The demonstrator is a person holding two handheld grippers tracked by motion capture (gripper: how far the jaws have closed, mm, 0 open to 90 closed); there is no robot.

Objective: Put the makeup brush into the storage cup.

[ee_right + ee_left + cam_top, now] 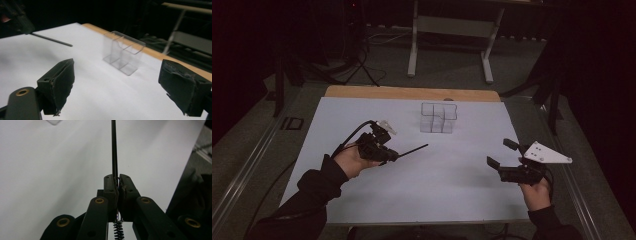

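My left gripper [394, 156] is at the left of the white table sheet [422, 190], shut on a thin black brush rod [414, 149] that points right and away toward the middle. In the left gripper view the jaws meet [118, 180] around the rod [114, 150], and wire bristles [118, 228] show behind them. A clear plastic compartment box [438, 118] stands upright at the back centre, empty as far as I can see. My right gripper [502, 153] hovers open at the right; its view [122, 82] faces the box [123, 51] and the rod's tip [52, 40].
A wooden table edge [412, 93] borders the sheet at the back. Beyond it on the floor stand a grey metal frame [452, 27] and loose cables [362, 67]. Metal rails run along both sides of the table. The surroundings are dark.
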